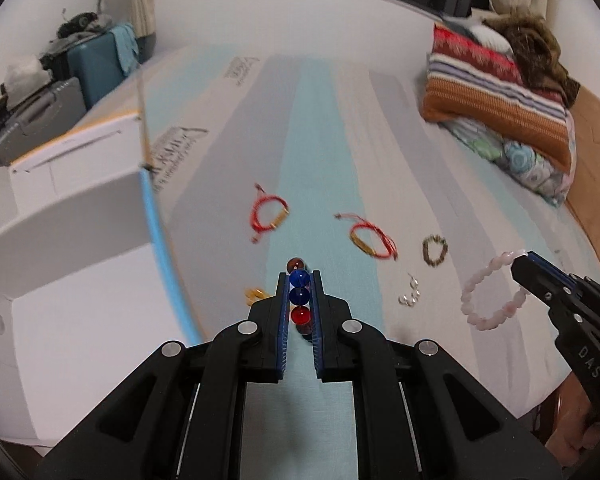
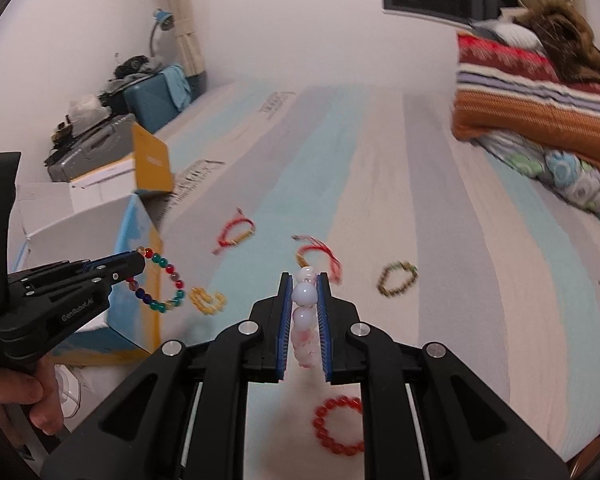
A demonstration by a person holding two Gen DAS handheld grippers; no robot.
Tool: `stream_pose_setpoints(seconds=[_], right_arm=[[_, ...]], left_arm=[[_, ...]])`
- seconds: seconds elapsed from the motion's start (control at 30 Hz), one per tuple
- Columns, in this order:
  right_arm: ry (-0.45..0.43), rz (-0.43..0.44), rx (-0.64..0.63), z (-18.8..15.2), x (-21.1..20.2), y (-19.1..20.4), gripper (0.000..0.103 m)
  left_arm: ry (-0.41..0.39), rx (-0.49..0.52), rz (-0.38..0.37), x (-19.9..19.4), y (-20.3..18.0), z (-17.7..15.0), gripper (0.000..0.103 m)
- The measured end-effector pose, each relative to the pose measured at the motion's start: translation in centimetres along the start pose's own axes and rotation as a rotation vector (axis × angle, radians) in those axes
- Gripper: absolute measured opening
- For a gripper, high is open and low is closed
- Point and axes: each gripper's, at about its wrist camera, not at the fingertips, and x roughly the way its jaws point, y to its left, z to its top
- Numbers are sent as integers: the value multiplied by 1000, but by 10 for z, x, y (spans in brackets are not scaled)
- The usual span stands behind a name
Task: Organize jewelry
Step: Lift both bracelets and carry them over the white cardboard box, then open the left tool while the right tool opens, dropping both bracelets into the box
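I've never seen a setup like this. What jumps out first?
Each gripper has a bracelet pinched up off the bed: the left gripper a multicoloured bead bracelet, the right gripper a pale pink one. Beyond them, two red cord bracelets lie on the striped sheet.

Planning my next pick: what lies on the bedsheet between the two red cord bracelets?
Nothing: bare striped bedsheet separates the left red cord bracelet from the right red cord bracelet, in the left wrist view.

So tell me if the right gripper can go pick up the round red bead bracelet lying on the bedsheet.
Probably not as things stand: the right gripper is shut on the pale pink bead bracelet, so it is occupied. The red bead bracelet lies unobstructed on the striped bedsheet just below it; once emptied, the way looks free.
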Motion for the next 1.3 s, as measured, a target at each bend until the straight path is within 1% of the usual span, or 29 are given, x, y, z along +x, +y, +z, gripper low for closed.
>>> stream_pose_setpoints(seconds=[0.07, 0.23, 0.27, 0.37, 0.47, 0.63, 0.73, 0.83, 1.03, 1.1, 1.3], right_arm=[[-11, 18, -21, 10, -3, 15, 12], [-29, 83, -77, 29, -7, 63, 12], [-29, 101, -93, 32, -7, 77, 12], [-26, 150, -137, 39, -4, 115, 11], [-23, 193, -174, 41, -1, 149, 11], [-4, 247, -230, 37, 7, 201, 11], [30, 267, -263, 30, 20, 229, 11], [81, 270, -288, 20, 43, 254, 11], [170, 249, -314, 0, 82, 275, 11], [207, 233, -315, -6, 97, 278, 11], [256, 208, -314, -14, 123, 281, 12]], left_arm=[[-8, -12, 7, -10, 10, 3, 9], [-30, -50, 62, -34, 49, 9, 9], [-30, -58, 83, -38, 59, 9, 9], [-22, -98, 96, -48, 88, 8, 9], [-28, -133, 149, -62, 122, 2, 9], [-12, -194, 208, -74, 173, -12, 9], [10, -229, 239, -76, 203, -24, 9], [44, -255, 266, -72, 227, -39, 9], [101, -288, 279, -57, 259, -66, 9], [110, -291, 284, -54, 263, -70, 9], [151, -295, 291, -38, 275, -83, 9]])
